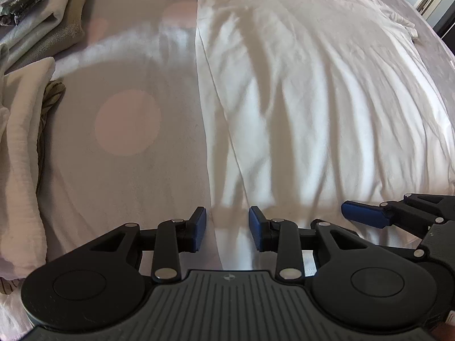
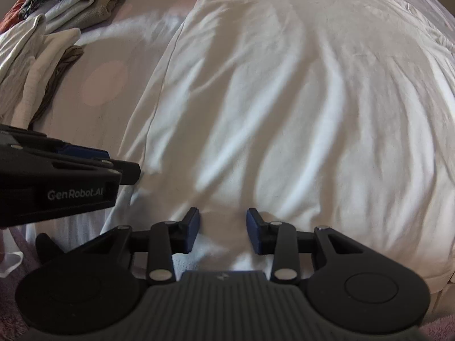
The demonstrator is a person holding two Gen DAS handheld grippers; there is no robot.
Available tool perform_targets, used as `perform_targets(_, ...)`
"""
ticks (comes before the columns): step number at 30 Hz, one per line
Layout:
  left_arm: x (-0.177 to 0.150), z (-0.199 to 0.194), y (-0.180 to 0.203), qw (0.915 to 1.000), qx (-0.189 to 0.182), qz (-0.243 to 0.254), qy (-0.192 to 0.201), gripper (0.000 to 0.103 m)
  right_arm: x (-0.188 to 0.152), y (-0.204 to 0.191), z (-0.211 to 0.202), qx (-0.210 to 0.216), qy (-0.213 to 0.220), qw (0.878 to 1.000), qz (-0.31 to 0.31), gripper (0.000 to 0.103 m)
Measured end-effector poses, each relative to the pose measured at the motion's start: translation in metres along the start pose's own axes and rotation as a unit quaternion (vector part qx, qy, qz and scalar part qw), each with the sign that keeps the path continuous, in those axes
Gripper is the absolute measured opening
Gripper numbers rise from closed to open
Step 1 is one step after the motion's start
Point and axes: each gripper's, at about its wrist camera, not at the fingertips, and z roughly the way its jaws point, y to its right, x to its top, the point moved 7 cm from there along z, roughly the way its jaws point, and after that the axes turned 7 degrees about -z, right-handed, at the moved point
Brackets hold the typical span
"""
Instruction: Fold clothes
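One white T-shirt (image 1: 312, 99) lies spread flat on the bed (image 1: 128, 184), its hem toward the near edge and its sleeves toward the far one, its left side seam running straight up the sheet. It looks thin, soft and light, creased in long diagonal ripples, so it will drape and slip unless pinched at a doubled edge; the hem corners seem the surest hold. Both claws hover over the hem with jaws parted, gripping nothing: the left claw (image 1: 227, 228) at the left hem corner, the right claw (image 2: 222, 228) further along the hem. Stacked folded clothes (image 2: 57, 28) sit at the bed's far left corner.
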Motion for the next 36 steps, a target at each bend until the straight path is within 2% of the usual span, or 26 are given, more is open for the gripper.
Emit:
perform_targets(2, 0.002, 0.002, -0.007, 0.9999, 0.002, -0.011, -0.001, 0.031, -0.001, -0.006, -0.002, -0.005, 0.008, 1.0, -0.012, 0.006)
perform_targets(7, 0.009, -0.008, -0.023, 0.9972, -0.037, -0.065, 0.006, 0.031, -0.004, -0.022, -0.01, 0.056, 0.028, 0.998, 0.0, 0.002)
perform_targets(9, 0.01, -0.016, -0.025, 0.9951, -0.059, -0.079, 0.007, 0.031, -0.006, -0.029, -0.016, 0.07, 0.035, 0.997, -0.006, 0.002)
perform_targets(11, 0.009, -0.021, -0.029, 0.9935, -0.073, -0.087, 0.003, 0.031, -0.008, -0.033, -0.024, 0.063, 0.044, 0.997, -0.017, 0.004)
perform_targets(15, 0.003, -0.028, -0.04, 0.9918, -0.076, -0.102, 0.005, 0.031, -0.01, -0.022, -0.039, 0.021, 0.069, 0.997, -0.024, 0.008)
perform_targets(17, 0.0, -0.029, -0.037, 0.9917, -0.079, -0.101, -0.003, 0.031, -0.017, -0.013, -0.042, 0.015, 0.073, 0.997, -0.027, 0.009)
perform_targets(20, -0.005, -0.027, -0.03, 0.992, -0.081, -0.095, -0.018, 0.031, -0.025, -0.009, -0.041, 0.046, 0.078, 0.996, -0.009, 0.016)
perform_targets(23, -0.009, -0.026, -0.023, 0.9921, -0.083, -0.088, -0.034, 0.031, -0.024, -0.022, -0.039, 0.08, 0.088, 0.993, -0.015, 0.021)
perform_targets(27, -0.016, -0.022, -0.015, 0.9919, -0.081, -0.08, -0.056, 0.031, -0.026, -0.023, -0.043, 0.082, 0.093, 0.992, -0.02, 0.023)
perform_targets(33, -0.018, -0.014, -0.001, 0.9928, -0.069, -0.069, -0.07, 0.031, -0.037, 0.038, -0.072, 0.03, 0.111, 0.993, 0.008, 0.026)
perform_targets(36, -0.019, -0.006, 0.007, 0.993, -0.061, -0.063, -0.08, 0.026, -0.043, 0.072, -0.088, 0.001, 0.12, 0.992, 0.023, 0.029)
